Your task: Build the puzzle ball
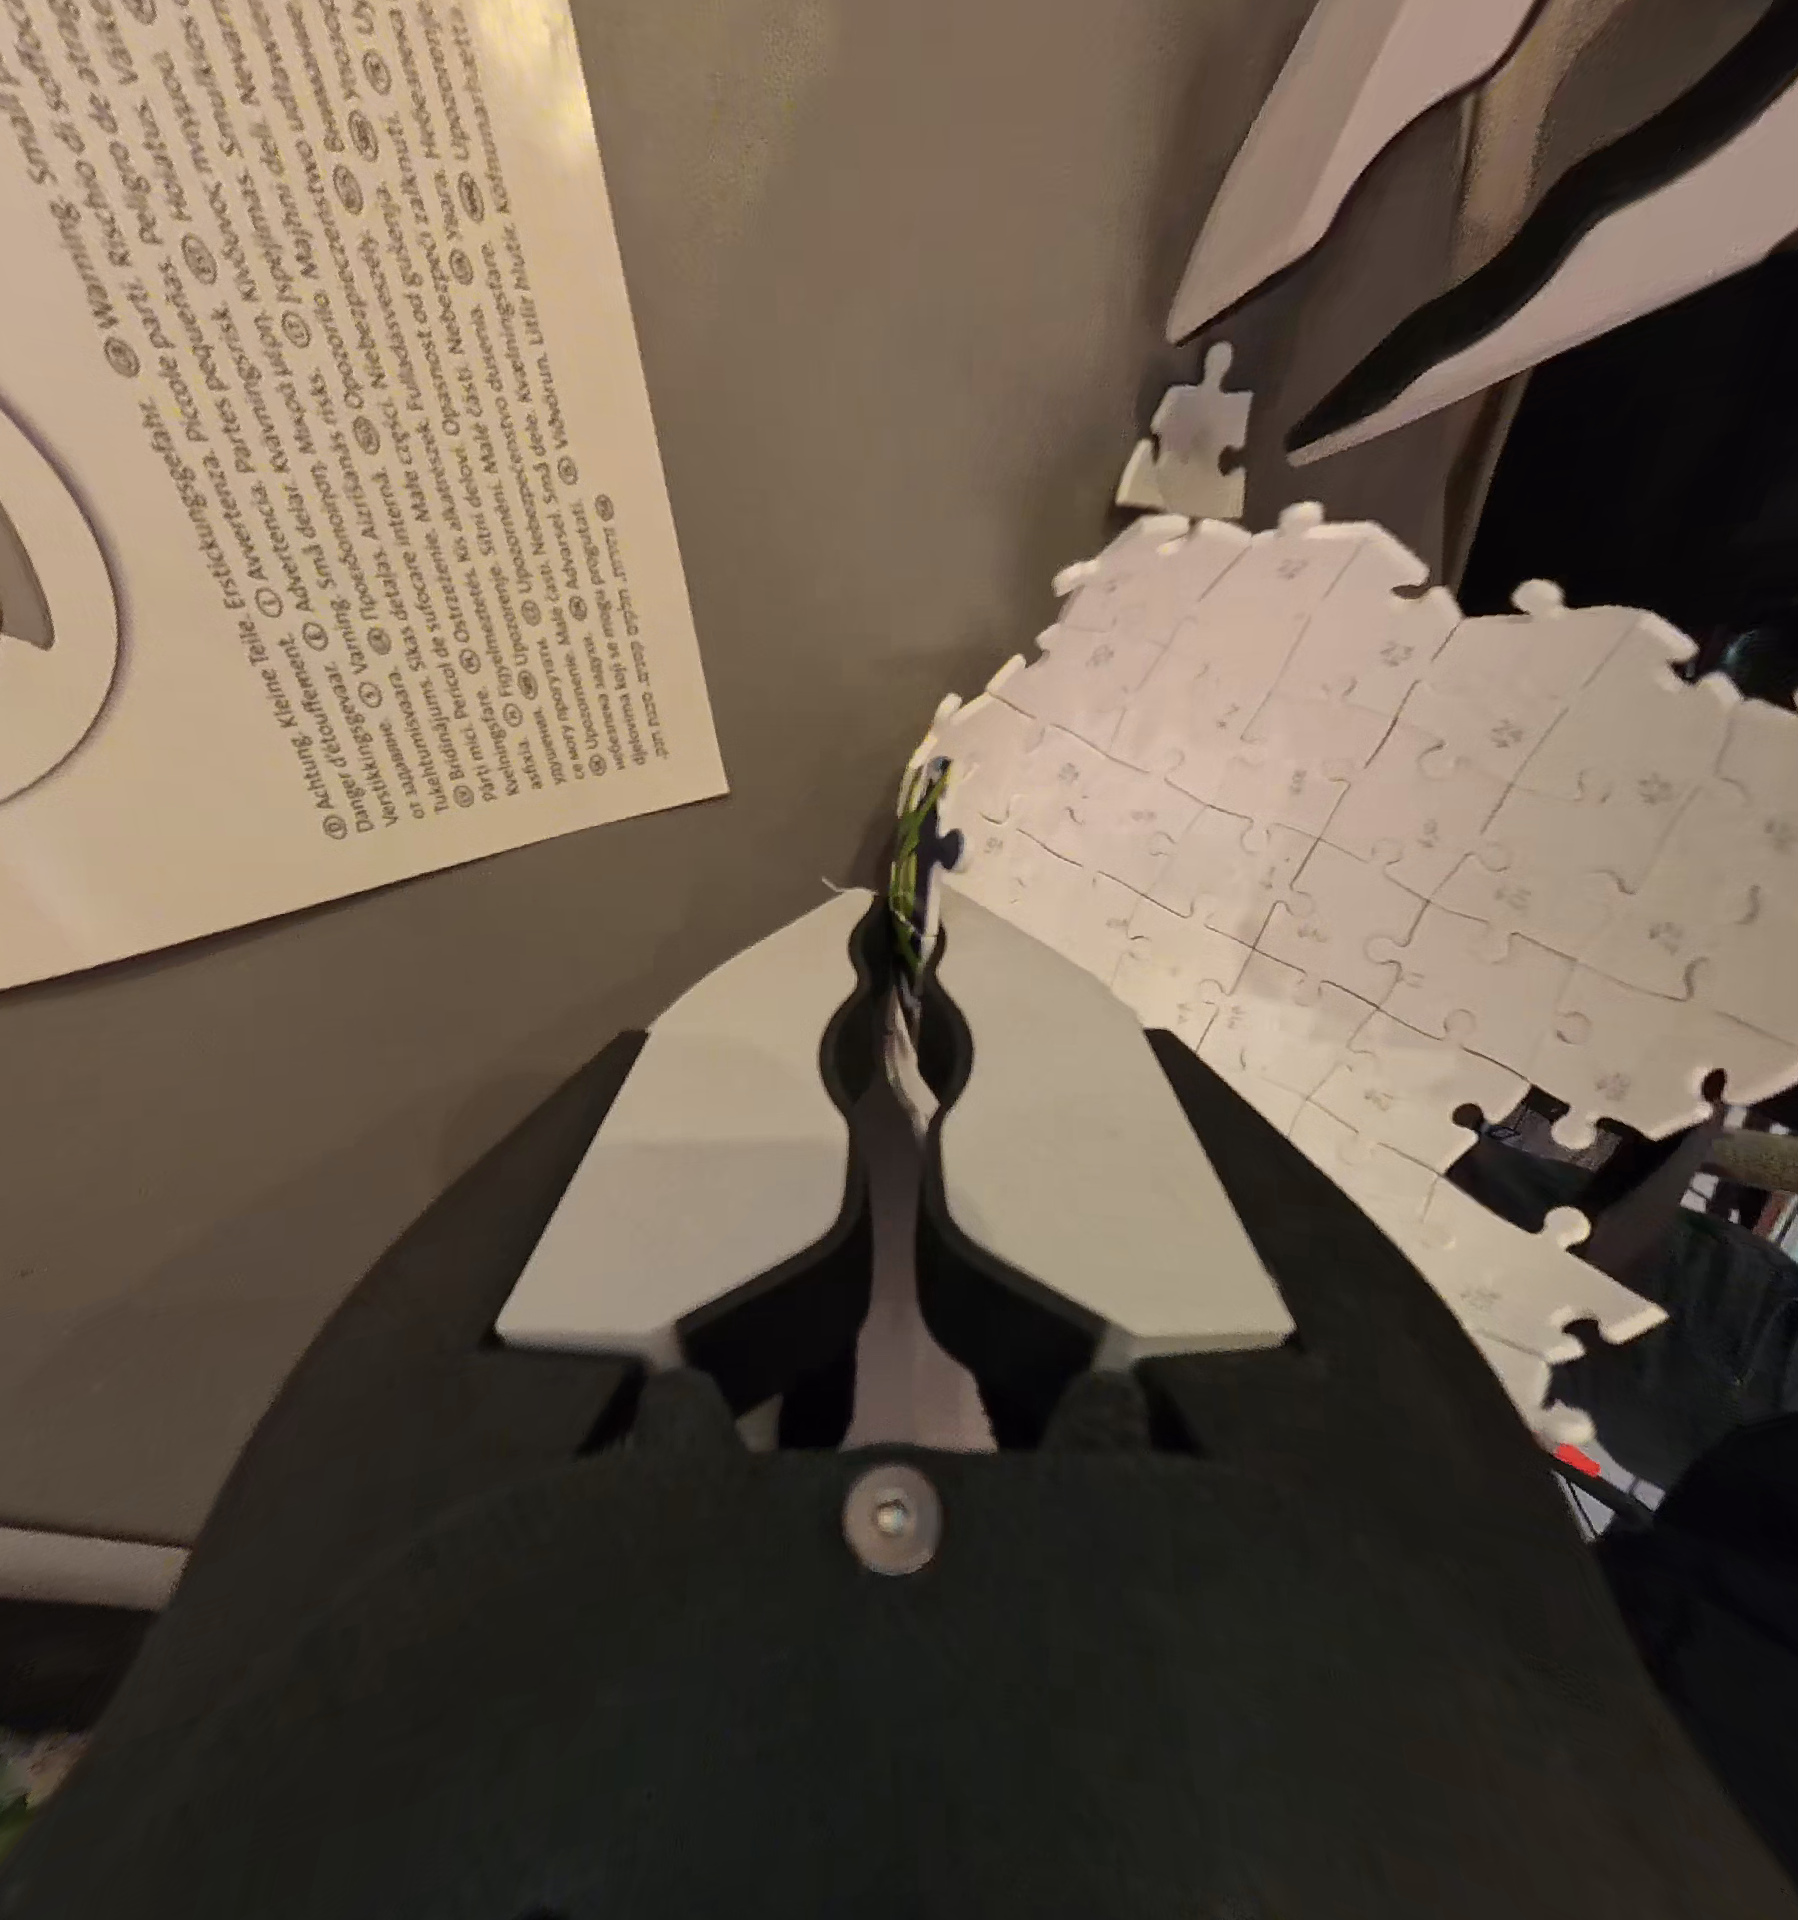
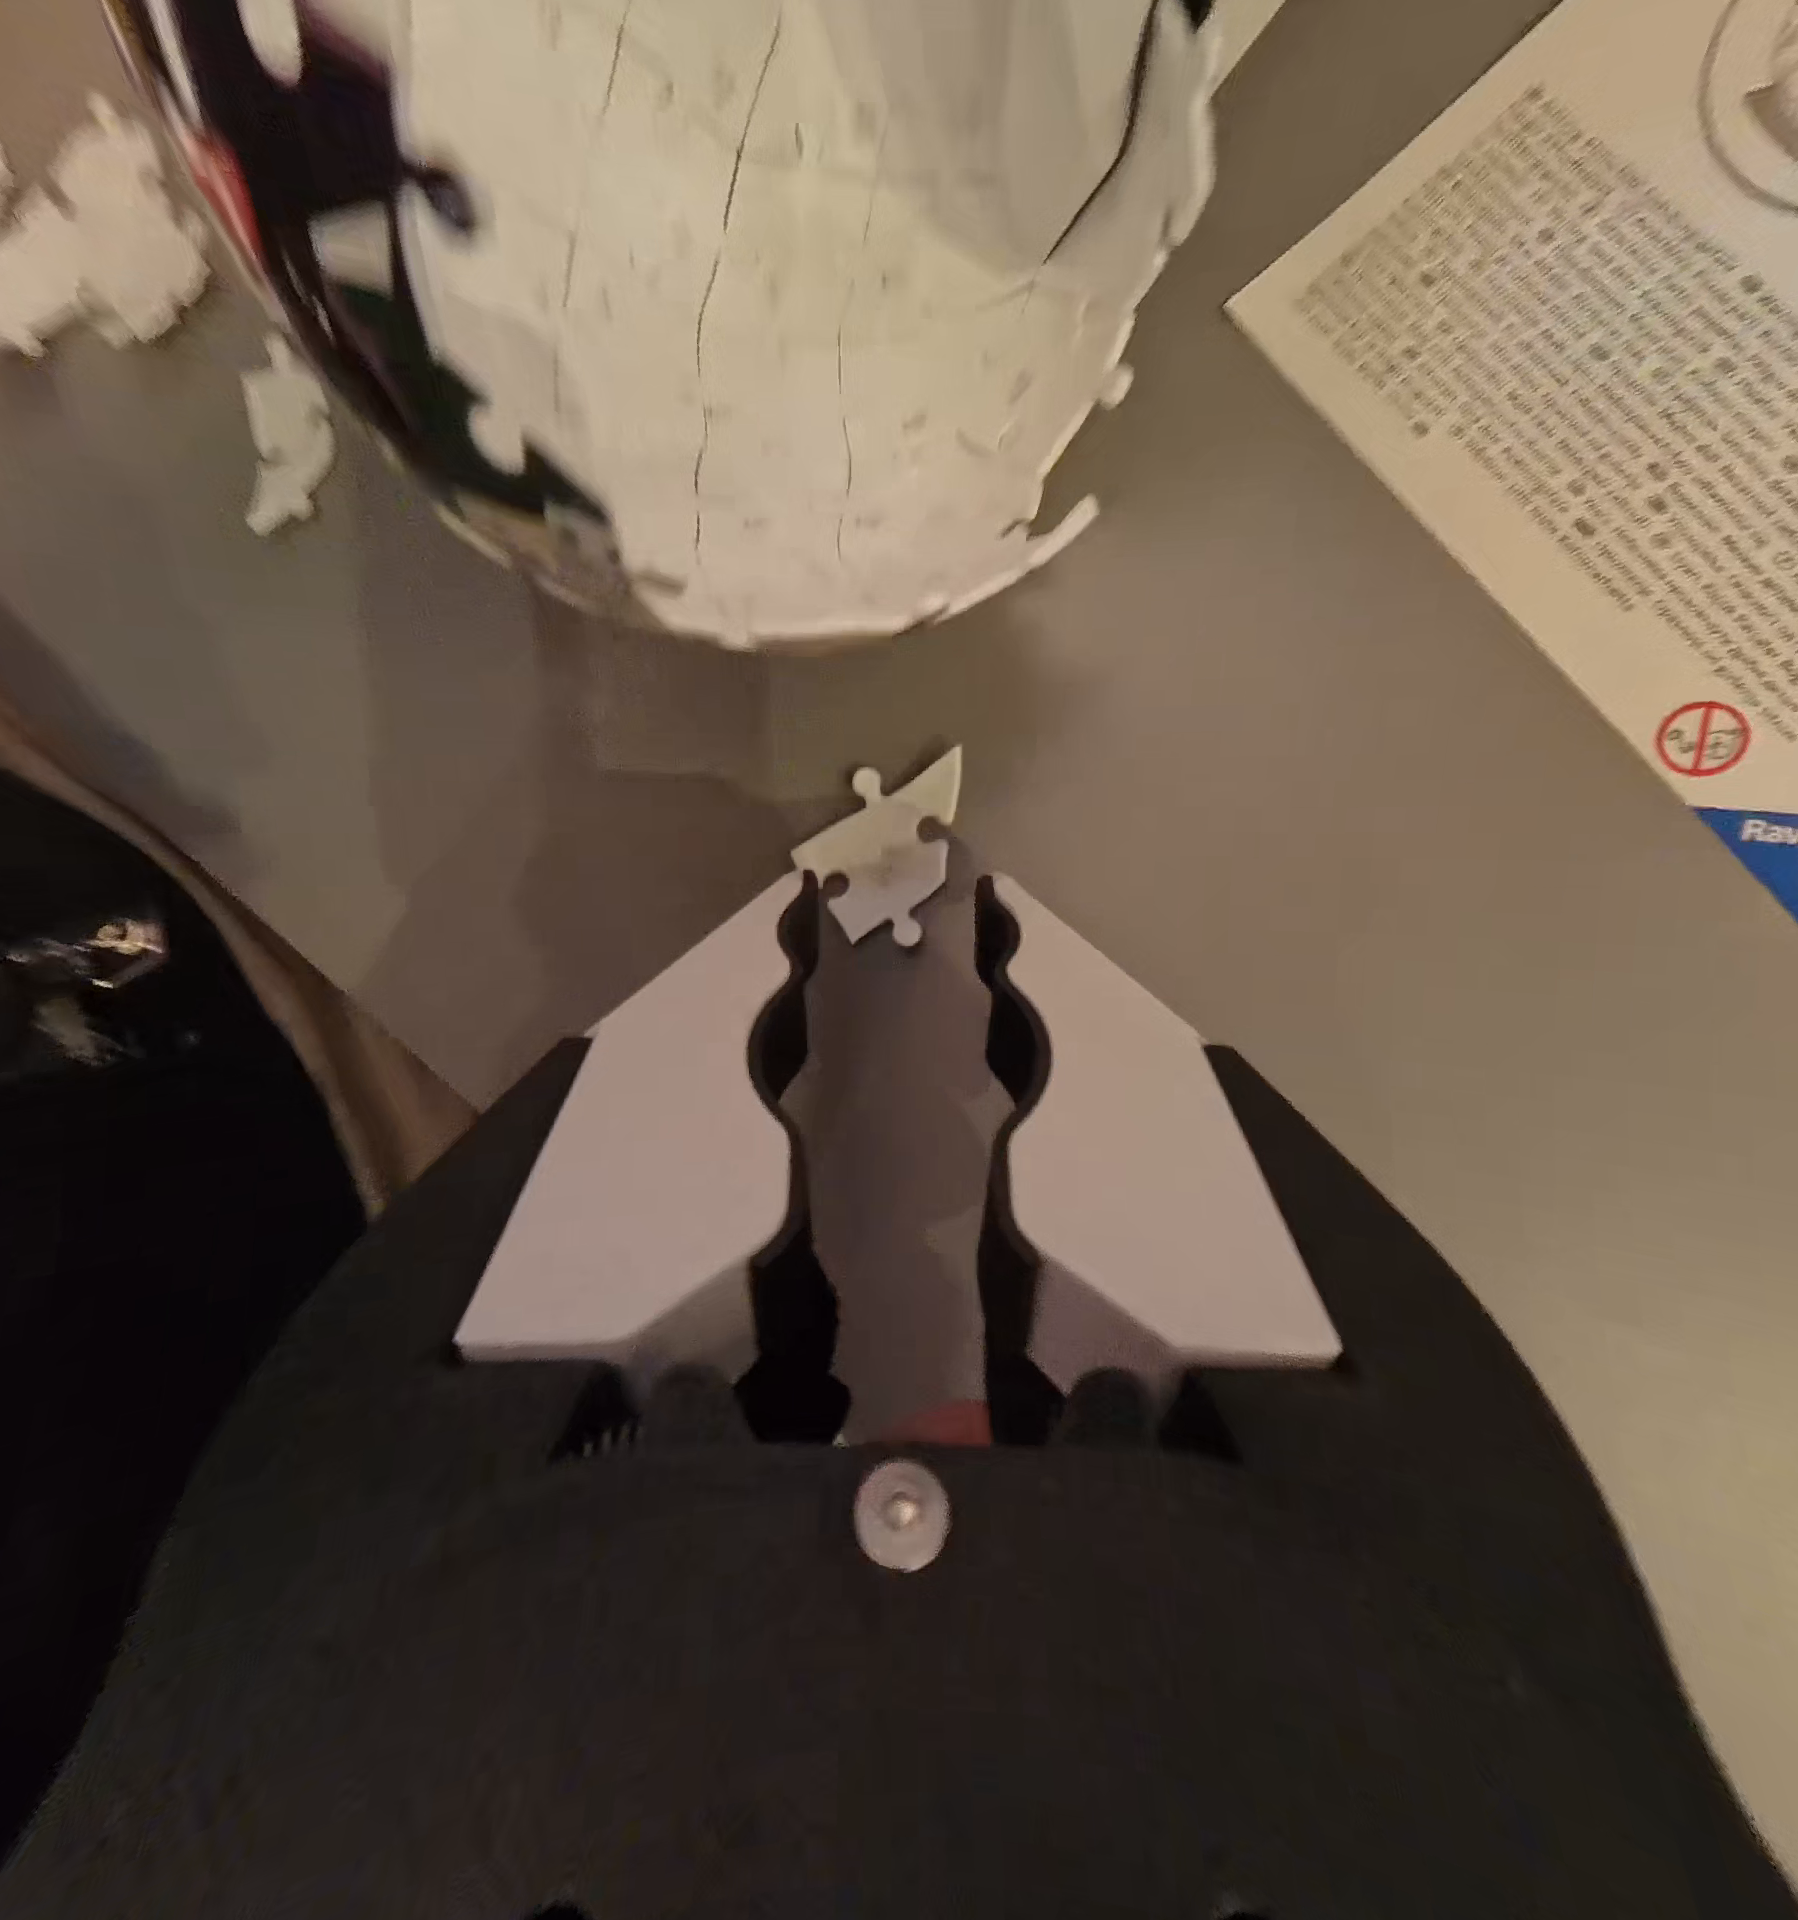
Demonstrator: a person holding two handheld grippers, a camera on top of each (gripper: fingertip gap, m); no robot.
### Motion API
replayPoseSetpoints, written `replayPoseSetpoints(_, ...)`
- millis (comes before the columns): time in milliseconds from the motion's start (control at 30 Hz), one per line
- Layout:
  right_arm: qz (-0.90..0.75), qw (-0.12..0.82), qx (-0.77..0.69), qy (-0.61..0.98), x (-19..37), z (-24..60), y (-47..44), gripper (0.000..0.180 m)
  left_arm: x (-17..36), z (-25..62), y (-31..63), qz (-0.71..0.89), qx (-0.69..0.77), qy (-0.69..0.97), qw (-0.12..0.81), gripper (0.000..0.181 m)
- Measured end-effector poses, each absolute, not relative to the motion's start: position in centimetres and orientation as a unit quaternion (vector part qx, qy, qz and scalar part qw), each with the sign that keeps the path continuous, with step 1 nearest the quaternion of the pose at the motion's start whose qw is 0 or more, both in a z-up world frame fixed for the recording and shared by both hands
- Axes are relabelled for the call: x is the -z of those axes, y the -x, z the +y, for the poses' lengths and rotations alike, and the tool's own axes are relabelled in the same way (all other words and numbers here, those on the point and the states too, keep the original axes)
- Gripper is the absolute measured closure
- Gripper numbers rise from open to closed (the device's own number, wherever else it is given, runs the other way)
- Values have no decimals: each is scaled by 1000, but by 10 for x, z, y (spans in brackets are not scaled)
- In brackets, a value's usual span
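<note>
Table surface (image 1: 926, 312), grey, carries all items. Instruction sheet (image 1: 303, 436) lies flat on it, printed with dense small text in many scripts, numbered symbols, a line drawing, a red crossed-circle mark and a blue strip with a white brand name at one corner; the wording is noted as present and not reproduced.

Puzzle ball (image 1: 1394, 831): a partly built curved shell, white inner face towards the left camera, faint printed marks on each piece, and a ragged open rim with tabs exposed. It is raised off the table. Left gripper (image 1: 910, 935) is closed tight on the shell's rim, where a sliver of the coloured outer face shows between the tips. In the right wrist view open seams run down the shell's wall.

Heap of loose white pieces (image 2: 53, 249) lies well apart on the table, with one more just beside the shell.

Single loose piece (image 2: 890, 857) lies on the table at the tips of the right gripper (image 2: 890, 883), whose jaws stand narrowly apart and grip nothing.

Risks, as judged:
- The shell hangs from one edge grip. Pressing a piece in could widen the seams or shed pieces.
- The piece is thin and flat. The jaws may slide over it or flick it away.
- Both views are blurred, so which gap the piece fits cannot be told.
</note>
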State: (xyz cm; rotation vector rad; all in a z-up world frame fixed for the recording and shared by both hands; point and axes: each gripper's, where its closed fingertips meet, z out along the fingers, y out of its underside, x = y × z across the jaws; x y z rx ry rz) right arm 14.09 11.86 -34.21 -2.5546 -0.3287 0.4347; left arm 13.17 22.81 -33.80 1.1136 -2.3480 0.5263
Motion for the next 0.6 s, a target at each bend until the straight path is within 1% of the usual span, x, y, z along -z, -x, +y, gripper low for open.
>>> replayPoseSetpoints(33,-132,262,-144,945,346,118,-139,149,338,228,-132,-859,-191,-409,242,179)
replayPoseSetpoints(133,-150,268,-107,946,348,120,-139,152,338,227,-130,-859,-189,-408,243,179)
replayPoseSetpoints(200,-148,272,-97,946,349,122,-140,163,338,228,-130,-859,-188,-410,241,179)
replayPoseSetpoints(367,-153,281,-112,941,348,121,-143,180,338,228,-127,-860,-190,-408,240,179)
replayPoseSetpoints(533,-217,263,-109,934,348,124,-155,180,338,228,-123,-863,-184,-404,242,178)
replayPoseSetpoints(600,-252,263,-81,928,348,132,-163,180,338,227,-122,-864,-183,-402,244,179)
